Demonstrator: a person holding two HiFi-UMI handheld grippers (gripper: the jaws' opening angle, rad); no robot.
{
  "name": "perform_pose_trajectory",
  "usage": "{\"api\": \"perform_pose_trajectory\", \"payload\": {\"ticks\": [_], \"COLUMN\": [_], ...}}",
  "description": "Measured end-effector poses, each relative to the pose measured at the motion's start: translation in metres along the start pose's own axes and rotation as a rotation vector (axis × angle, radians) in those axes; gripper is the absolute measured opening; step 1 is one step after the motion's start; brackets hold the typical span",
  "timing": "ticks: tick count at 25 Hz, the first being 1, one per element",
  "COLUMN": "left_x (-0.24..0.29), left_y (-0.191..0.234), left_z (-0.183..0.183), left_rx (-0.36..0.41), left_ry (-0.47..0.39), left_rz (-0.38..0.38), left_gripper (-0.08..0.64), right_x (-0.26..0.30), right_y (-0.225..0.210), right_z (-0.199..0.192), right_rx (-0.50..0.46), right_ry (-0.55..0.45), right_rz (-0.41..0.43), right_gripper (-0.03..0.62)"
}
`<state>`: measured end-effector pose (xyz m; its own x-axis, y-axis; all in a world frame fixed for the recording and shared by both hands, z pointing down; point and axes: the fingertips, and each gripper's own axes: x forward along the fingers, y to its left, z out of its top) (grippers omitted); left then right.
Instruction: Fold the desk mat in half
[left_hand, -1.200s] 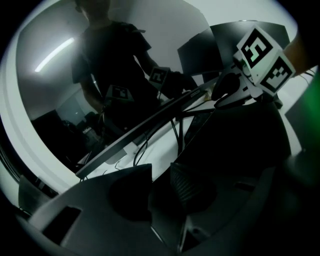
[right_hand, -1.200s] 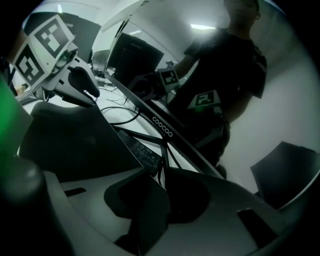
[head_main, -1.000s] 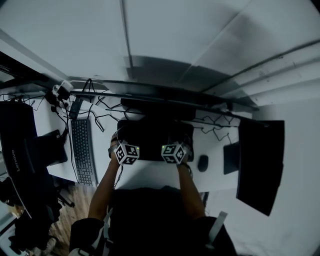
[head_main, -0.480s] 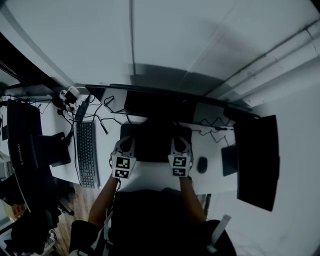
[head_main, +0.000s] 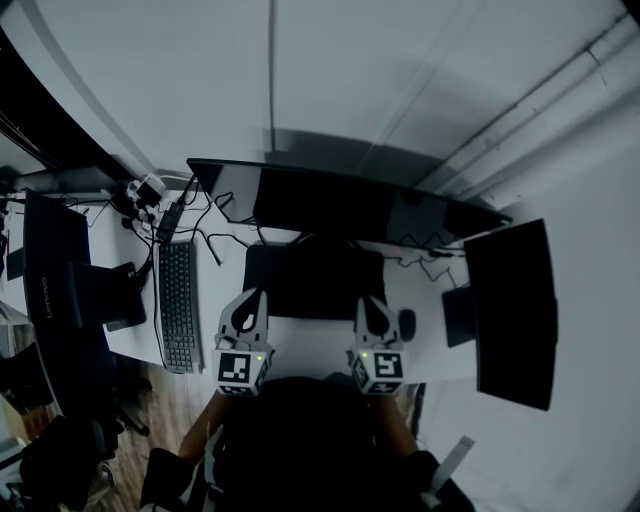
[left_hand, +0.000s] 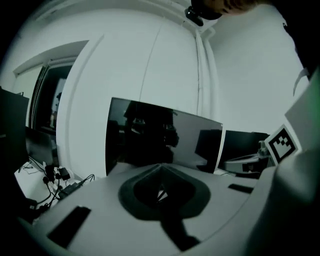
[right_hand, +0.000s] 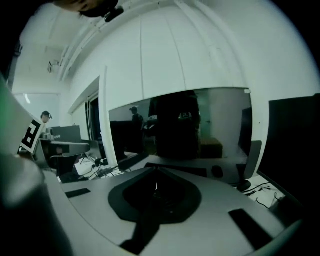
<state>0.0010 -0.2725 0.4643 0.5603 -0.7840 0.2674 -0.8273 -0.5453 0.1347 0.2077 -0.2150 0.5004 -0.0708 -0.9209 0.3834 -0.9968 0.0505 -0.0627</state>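
In the head view the black desk mat (head_main: 315, 283) lies flat on the white desk (head_main: 310, 345), in front of the wide monitor. My left gripper (head_main: 256, 298) hovers over the mat's near left corner. My right gripper (head_main: 366, 303) is over its near right corner. Both are raised off the mat and point away from me. In the left gripper view the left gripper (left_hand: 160, 171) is shut with nothing between its jaws. In the right gripper view the right gripper (right_hand: 156, 173) has just been closing and is shut on nothing. The mat (right_hand: 175, 169) shows beyond it as a dark strip.
A keyboard (head_main: 176, 305) lies left of the mat and a mouse (head_main: 406, 325) right of it. The wide monitor (head_main: 340, 205) stands behind, with a second screen (head_main: 510, 310) at the right. Cables (head_main: 215, 228) and a power strip (head_main: 150, 192) lie at the back left. A dark device (head_main: 65, 285) is at the far left.
Both grippers have lifted off the mat's near edge and drawn back toward me, and their marker cubes now sit lower in the picture. The mat stays on the desk.
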Motion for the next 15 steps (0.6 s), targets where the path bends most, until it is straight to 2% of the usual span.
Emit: {"api": "perform_pose_trajectory", "payload": {"ticks": [3, 10, 15], "left_x": [-0.018, -0.035, -0.041], "left_y": [-0.005, -0.011, -0.010], "left_z": [0.020, 0.015, 0.017], "left_rx": [0.014, 0.038, 0.033], "left_ry": [-0.046, -0.047, -0.065], "left_rz": [0.009, 0.005, 0.010], "left_gripper": [0.006, 0.006, 0.006], "right_x": [-0.026, -0.047, -0.050], "right_y": [0.005, 0.022, 0.029], "right_z": [0.006, 0.018, 0.020], "right_rx": [-0.010, -0.048, -0.012], "right_ry": [-0.028, -0.062, -0.069], "right_rz": [0.002, 0.025, 0.032], "right_gripper": [0.011, 0.008, 0.006]}}
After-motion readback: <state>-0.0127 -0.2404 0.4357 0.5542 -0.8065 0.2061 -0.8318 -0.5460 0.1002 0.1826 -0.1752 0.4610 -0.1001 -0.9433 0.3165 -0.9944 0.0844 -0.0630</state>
